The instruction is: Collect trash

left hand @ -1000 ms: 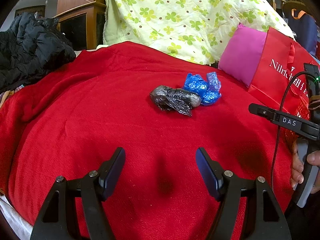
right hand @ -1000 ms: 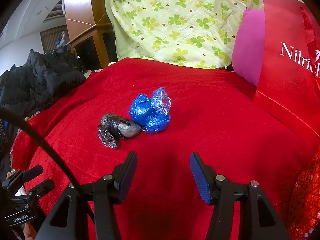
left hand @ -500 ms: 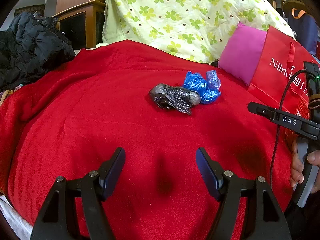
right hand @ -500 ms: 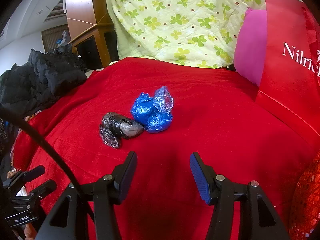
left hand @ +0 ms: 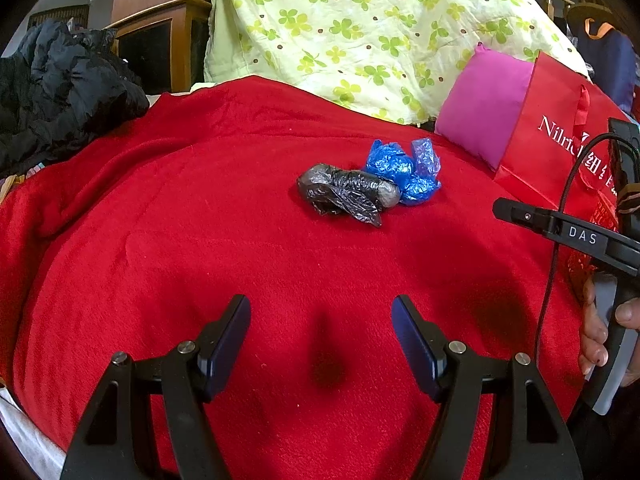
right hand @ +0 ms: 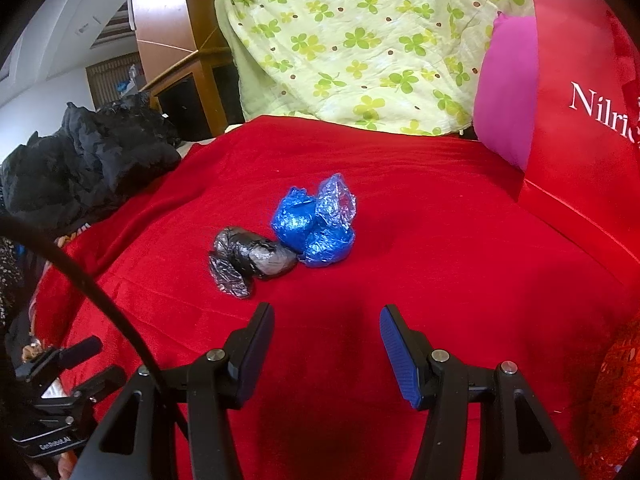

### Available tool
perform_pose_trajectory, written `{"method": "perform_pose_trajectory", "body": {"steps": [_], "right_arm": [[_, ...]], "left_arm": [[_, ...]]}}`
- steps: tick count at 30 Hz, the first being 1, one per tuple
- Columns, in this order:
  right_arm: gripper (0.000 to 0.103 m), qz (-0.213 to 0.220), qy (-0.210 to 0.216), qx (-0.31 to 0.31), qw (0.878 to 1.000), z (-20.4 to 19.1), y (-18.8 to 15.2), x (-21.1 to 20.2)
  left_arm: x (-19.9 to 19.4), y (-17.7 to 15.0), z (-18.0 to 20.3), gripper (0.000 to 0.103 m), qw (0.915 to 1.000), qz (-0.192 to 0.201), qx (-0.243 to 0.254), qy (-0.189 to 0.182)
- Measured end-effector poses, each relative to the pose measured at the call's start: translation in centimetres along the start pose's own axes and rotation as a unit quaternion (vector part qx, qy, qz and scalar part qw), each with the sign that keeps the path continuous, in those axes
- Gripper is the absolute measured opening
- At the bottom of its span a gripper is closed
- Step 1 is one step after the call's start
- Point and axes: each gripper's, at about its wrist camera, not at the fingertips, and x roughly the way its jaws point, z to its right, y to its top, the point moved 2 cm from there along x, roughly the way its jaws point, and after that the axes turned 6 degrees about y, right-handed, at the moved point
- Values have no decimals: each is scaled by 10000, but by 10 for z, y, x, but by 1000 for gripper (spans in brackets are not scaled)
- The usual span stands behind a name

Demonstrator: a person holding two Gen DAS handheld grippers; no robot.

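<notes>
A wide red blanket (left hand: 200, 240) covers the whole surface under both tools, with a clover-print quilt (left hand: 360, 32) heaped at its far side and a heap of black clothing (left hand: 60, 88) off to the left of the left gripper. To the right of both tools stands a red paper bag (right hand: 580, 120) with a pink cushion (left hand: 484, 104) tucked behind it; I take the bag to be where the trash should go, though its mouth is out of view and I cannot be sure. Ahead of the tools, near the middle of the blanket, lie the two bits of trash touching each other: a crumpled blue plastic wad (right hand: 316, 224) and, on its left, a rolled black plastic wad (right hand: 250, 258). The left gripper (left hand: 320, 328) hovers above bare blanket with its fingers apart and nothing between them, the trash well ahead of it and a little to the right. The right gripper (right hand: 326, 338) is likewise spread and empty, with the black wad just ahead and left of its left finger. To do this step well, I would send the nearer right tool forward and down over one wad only, straddling its thickest part, and close gently so the fingers bite plastic and not the blanket's nap or the neighbouring piece.
</notes>
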Motion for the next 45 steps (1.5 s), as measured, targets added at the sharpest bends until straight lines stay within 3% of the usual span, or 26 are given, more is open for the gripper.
{"method": "perform_pose_trajectory", "body": {"steps": [14, 24, 31, 39, 45], "right_arm": [[60, -71, 428, -8, 9991, -8, 30, 23], [60, -233, 598, 306, 9975, 8, 62, 67], [60, -333, 460, 564, 9968, 29, 79, 104], [64, -819, 782, 676, 9913, 30, 77, 148], [63, -923, 887, 611, 9899, 26, 72, 160]], "left_arm": [[13, 0, -14, 74, 9989, -294, -360, -12], [23, -5, -10, 74, 9984, -510, -239, 112], [31, -6, -5, 74, 9978, -621, -112, 197], [38, -10, -2, 74, 9969, -709, 31, 341], [39, -10, 1, 74, 9967, -712, 108, 368]]}}
